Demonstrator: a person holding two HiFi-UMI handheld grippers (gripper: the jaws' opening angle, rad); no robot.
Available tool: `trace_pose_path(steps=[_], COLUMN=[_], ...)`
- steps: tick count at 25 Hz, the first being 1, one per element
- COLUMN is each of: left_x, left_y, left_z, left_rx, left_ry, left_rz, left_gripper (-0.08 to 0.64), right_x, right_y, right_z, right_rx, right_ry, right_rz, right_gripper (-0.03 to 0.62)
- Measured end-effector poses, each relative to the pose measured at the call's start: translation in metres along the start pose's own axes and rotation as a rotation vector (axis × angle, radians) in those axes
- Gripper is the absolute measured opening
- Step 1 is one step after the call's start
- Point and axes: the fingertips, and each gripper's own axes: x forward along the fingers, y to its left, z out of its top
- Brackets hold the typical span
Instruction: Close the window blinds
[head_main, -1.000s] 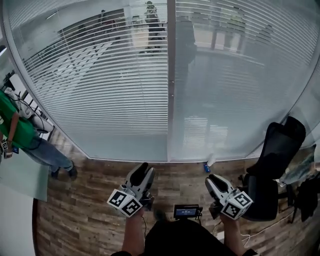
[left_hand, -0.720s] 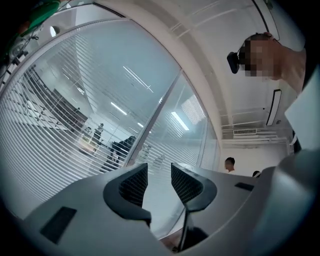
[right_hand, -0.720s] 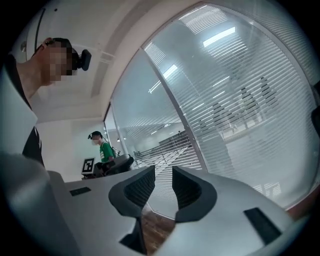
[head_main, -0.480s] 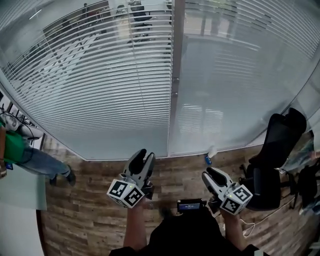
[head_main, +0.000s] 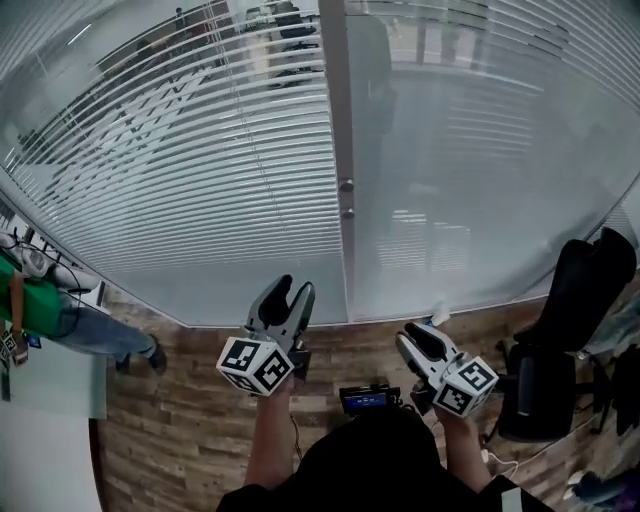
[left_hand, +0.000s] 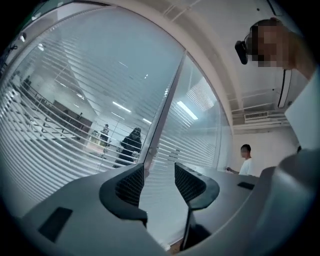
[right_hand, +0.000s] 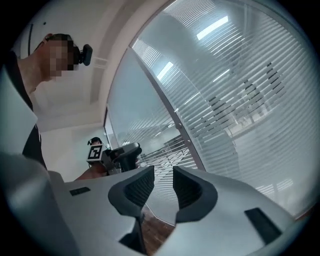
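At your far left a person in a green shirt (head_main: 28, 300) stands on the brown wood-plank floor (head_main: 170, 430), close to the foot of the glass wall. The white horizontal-slat window blinds (head_main: 200, 180) fill that wall across everything ahead of you and reach down nearly to the floor. On the left panel the slats are tilted enough that dark strips of the room beyond show between them. Your left tongs (head_main: 292, 290) are low in front of this panel, just left of the grey upright frame post (head_main: 335, 120), aimed at the wall but clear of it. Their jaws have just been opening and now stand spread, with nothing between them except the distant post and slats. A small round knob (head_main: 346, 186) sits on the post above the tongs, with a second one just beneath it. Below, between your forearms, a small black device with a lit screen (head_main: 366, 399) sits at your chest. Your right tongs (head_main: 414, 334) are just right of the post, also short of the wall. Their jaws are parted and empty, and their own view looks past them to the slats and your other tongs. On the right panel the blinds look paler and milkier, and little can be seen through them. At the far right a black office chair (head_main: 570, 300) stands on the floor beside the wall.
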Motion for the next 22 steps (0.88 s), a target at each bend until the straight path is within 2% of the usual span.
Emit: trace_pose_path(steps=[4, 7, 9, 12, 16, 22], left_x=[0.054, 0.080, 0.094, 0.107, 0.138, 0.163], left_y=[-0.004, 0.007, 0.021, 0.024, 0.016, 0.012], left_z=[0.007, 0.014, 0.020, 0.009, 0.014, 0.006], left_rx=[0.070, 0.109, 0.115, 0.096, 0.140, 0.176], left_ry=[0.012, 0.018, 0.011, 0.013, 0.015, 0.014], left_rz=[0.049, 0.113, 0.150, 0.196, 0.193, 0.210], left_gripper=[0.189, 0.189, 0.187, 0.187, 0.187, 0.187], right_x=[0.014, 0.029, 0.043, 0.038, 0.044, 0.046], right_y=[-0.034, -0.046, -0.054, -0.069, -0.079, -0.087], right_z=[0.024, 0.030, 0.025, 0.010, 0.027, 0.047], right_rx=[-0.024, -0.023, -0.019, 0.029, -0.003, -0.010], right_ry=[0.002, 0.018, 0.042, 0.097, 0.084, 0.029], right_rz=[0.037, 0.070, 0.083, 0.090, 0.100, 0.055], right_gripper=[0.098, 0.098, 0.098, 0.098, 0.098, 0.098])
